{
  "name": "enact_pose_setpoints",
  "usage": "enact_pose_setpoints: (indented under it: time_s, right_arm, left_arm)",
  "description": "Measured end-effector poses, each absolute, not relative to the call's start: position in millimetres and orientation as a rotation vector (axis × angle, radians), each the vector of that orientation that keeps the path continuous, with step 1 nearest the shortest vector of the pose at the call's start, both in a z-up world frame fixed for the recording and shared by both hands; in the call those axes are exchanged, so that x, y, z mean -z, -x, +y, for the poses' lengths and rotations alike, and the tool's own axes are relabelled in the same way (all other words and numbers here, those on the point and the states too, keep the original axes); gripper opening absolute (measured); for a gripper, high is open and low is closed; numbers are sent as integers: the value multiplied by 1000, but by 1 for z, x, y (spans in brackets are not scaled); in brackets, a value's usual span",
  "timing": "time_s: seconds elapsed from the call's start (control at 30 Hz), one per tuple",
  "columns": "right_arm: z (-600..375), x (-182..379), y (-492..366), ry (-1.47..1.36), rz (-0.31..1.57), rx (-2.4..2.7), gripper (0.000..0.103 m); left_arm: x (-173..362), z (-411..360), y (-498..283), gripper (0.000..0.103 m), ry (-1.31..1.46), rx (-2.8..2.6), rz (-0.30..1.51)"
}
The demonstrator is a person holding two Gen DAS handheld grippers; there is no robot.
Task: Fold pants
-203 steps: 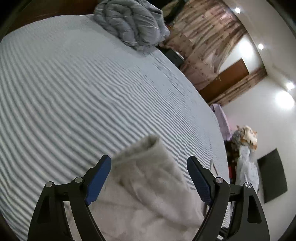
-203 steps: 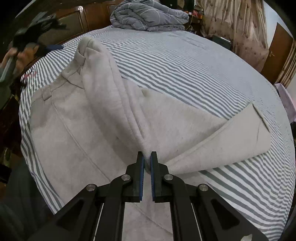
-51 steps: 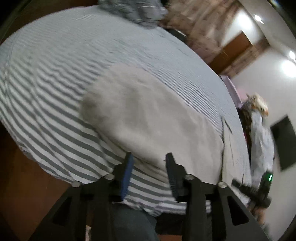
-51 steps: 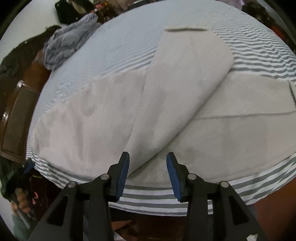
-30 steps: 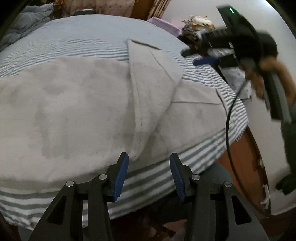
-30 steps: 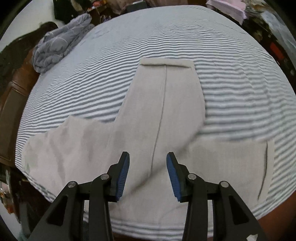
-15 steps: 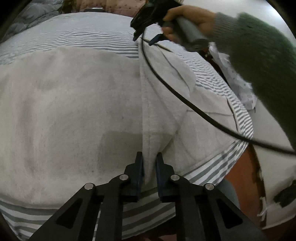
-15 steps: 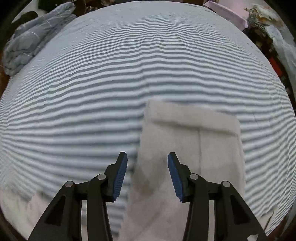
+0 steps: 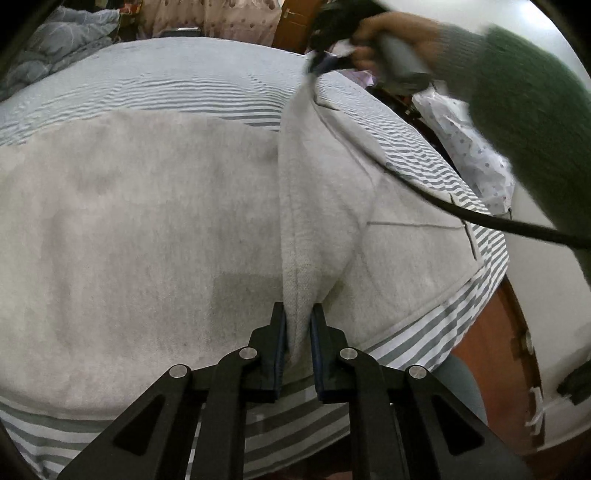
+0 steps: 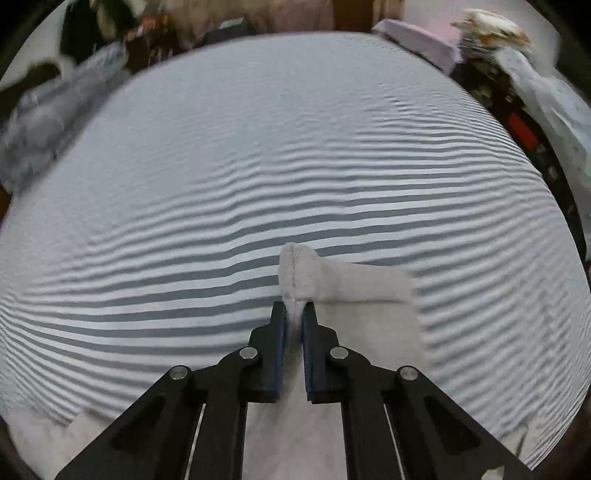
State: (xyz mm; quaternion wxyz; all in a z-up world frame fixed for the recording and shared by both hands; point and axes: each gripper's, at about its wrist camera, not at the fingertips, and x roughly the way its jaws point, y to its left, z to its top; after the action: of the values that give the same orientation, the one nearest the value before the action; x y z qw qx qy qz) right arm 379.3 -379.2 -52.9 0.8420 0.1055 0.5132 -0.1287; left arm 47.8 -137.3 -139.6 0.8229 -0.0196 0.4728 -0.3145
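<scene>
Task thing: light grey soft-cloth pants lay spread along the near edge of the bed with the grey-and-white striped sheet, one leg running up toward 12 o'clock.
Left hand-held gripper: jaws had just been closing; they were clamped on a ridge of the pants cloth at the near edge, 6 o'clock in the left wrist view.
Right hand-held gripper: jaws had just been closing; they pinched the seamed corner of the leg hem; in the left wrist view it sat at 1 o'clock, blurred, in a hand with a green sleeve.
Progress: judged early to middle. Both ends of one leg were gripped; that leg was not yet laid over the rest, and the crosswise folds remained.
Surface: sheet flat, bare beyond the hem.
Room: a crumpled grey-blue quilt at 10 o'clock on the far bed corner; patterned curtain and brown wooden door behind; black cable trailing across at 3 o'clock; dotted white cloth beside the bed.
</scene>
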Motion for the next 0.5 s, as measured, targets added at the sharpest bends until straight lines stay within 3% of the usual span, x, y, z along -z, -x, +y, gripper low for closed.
enact_pose_setpoints:
  time_s: [0.27, 0.5]
  right_arm:
    - [-493, -16, -215, -386, 936, 384, 6]
    - [-547, 19, -87, -543, 929, 481, 6]
  left_arm:
    - [121, -144, -34, 11, -47, 670, 922]
    - [112, -155, -21, 11, -142, 664, 880]
